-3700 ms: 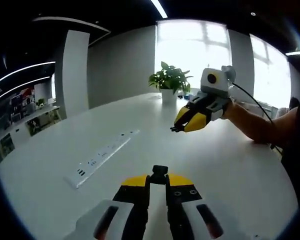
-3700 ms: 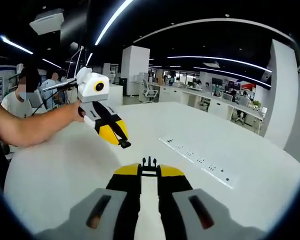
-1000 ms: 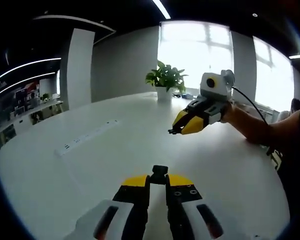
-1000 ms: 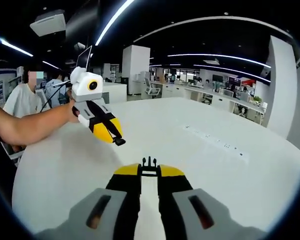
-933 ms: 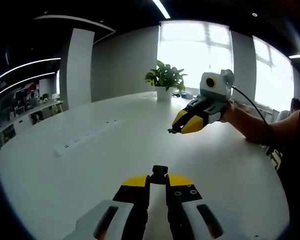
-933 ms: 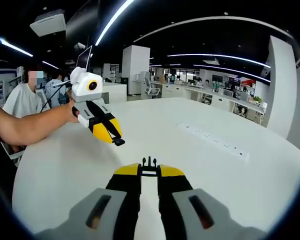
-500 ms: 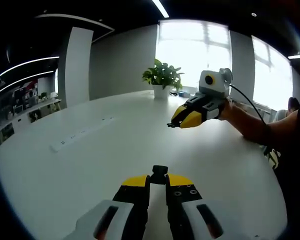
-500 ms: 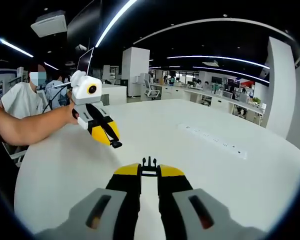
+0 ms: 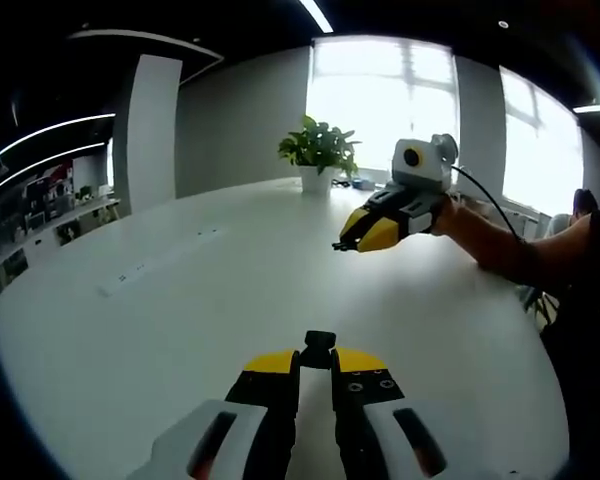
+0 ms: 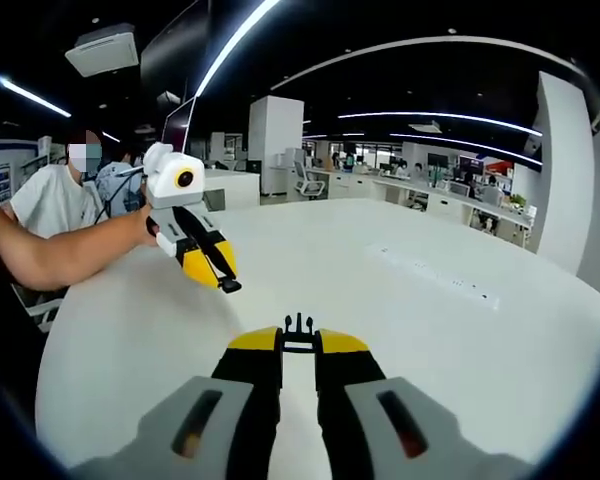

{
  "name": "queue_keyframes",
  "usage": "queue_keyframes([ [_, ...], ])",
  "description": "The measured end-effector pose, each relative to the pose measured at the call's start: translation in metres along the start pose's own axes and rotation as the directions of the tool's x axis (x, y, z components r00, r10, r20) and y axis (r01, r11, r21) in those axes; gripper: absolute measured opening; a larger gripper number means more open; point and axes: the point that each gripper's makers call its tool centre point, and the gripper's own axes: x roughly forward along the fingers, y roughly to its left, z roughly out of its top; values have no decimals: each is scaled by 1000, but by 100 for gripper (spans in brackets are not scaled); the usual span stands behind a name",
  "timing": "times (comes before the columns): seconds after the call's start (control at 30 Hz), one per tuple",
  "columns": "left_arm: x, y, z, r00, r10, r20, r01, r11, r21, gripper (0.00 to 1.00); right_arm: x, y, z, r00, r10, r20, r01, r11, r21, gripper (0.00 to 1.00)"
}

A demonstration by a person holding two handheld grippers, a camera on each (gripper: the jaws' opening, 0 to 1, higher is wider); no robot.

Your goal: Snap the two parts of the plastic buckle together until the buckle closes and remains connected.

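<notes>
White table (image 9: 180, 300) below; each hand-held gripper (image 9: 317, 352) pinches a buckle half (image 9: 319, 340).

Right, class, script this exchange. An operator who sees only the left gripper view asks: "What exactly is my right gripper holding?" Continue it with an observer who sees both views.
Observer: In the right gripper view, the right gripper is shut on a black buckle part with prongs pointing forward.
Operator: What is behind my left gripper?
Observer: The left gripper, shut on the other buckle part, has a person in a white shirt behind it, beyond the edge of the white table.
</notes>
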Motion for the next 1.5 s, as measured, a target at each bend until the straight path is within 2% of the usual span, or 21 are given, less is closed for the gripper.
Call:
queue_keyframes([
  [0.2, -4, -9, -8, 1000, 2, -18, -2, 1000, 19, 11, -4, 12, -7, 1000, 4, -8, -4, 1000, -10, 11],
  [0.63, -20, -19, -12, 1000, 11, 13, -12, 1000, 13, 11, -12, 28, -16, 1000, 3, -7, -4, 1000, -8, 11],
  [0.77, -21, -22, -9, 1000, 8, 26, -9, 1000, 10, 11, -16, 29, -17, 1000, 2, -7, -2, 1000, -9, 11],
  [0.87, -19, -29, -14, 1000, -1, 8, 1, 1000, 19, 11, -17, 30, -19, 1000, 3, -6, -3, 1000, -2, 11],
  [1.0, -19, -20, -15, 1000, -7, -3, 7, 1000, 16, 11, -16, 28, -18, 1000, 3, -8, -3, 1000, 2, 11],
  [1.13, -18, -25, -16, 1000, -10, -13, 10, 1000, 23, 11, -17, 26, -17, 1000, 2, -13, -2, 1000, -6, 11],
  [1.2, -21, -17, -16, 1000, -14, -16, 15, 1000, 22, 11, -17, 27, -17, 1000, 1, -13, -1, 1000, -8, 11],
  [1.5, -20, -27, -15, 999, -28, -15, 29, 999, 18, 11, -19, 29, -19, 1000, 15, -20, -15, 1000, -7, 11],
])
